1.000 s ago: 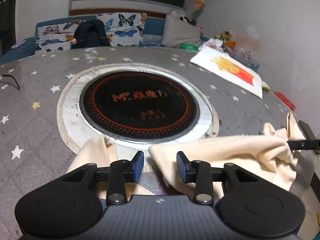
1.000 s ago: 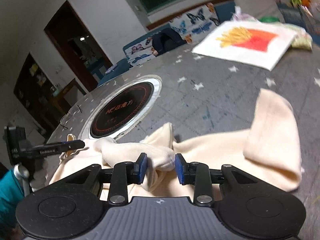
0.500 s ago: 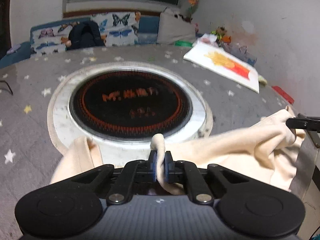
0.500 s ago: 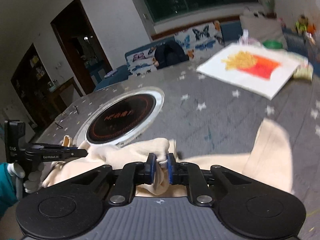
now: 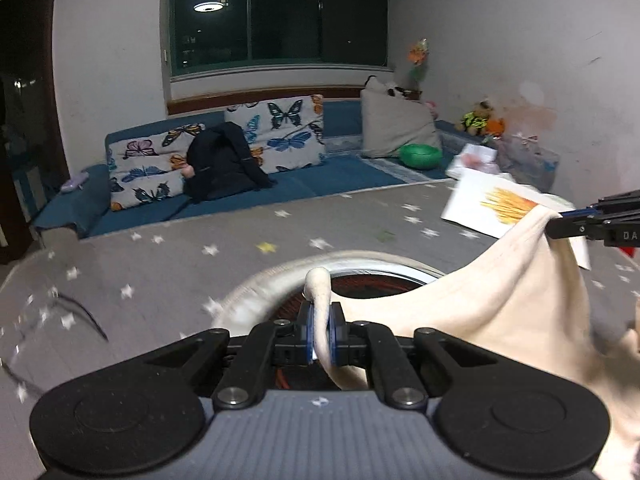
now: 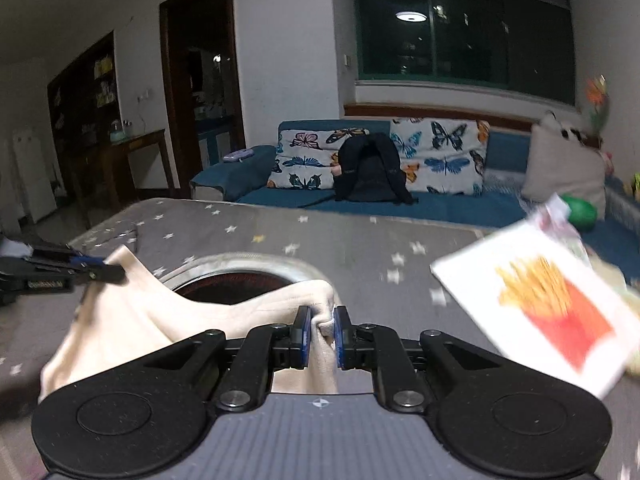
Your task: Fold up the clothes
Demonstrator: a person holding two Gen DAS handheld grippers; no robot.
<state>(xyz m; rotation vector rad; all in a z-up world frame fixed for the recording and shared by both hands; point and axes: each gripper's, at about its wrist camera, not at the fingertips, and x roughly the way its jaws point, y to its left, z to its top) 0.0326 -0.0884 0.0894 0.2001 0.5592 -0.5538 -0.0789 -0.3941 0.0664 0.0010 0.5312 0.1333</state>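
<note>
Grey star-print quilted cover lay over the desk point(image 5: 168, 264), with a round black-and-orange cooktop inset point(image 6: 236, 284) at its middle. Left hand-held gripper point(image 5: 319, 334) pinched a rolled edge of the cream cotton garment point(image 5: 516, 304); right hand-held gripper point(image 6: 320, 330) was clamped on another bunched corner. Cloth hung raised between them above the desk. Step looked like lift and spread; next would call for pulling the edge taut, then laying flat. A white fries-print bag point(image 6: 536, 300) lay near, blue sofa point(image 6: 400, 200) behind.
</note>
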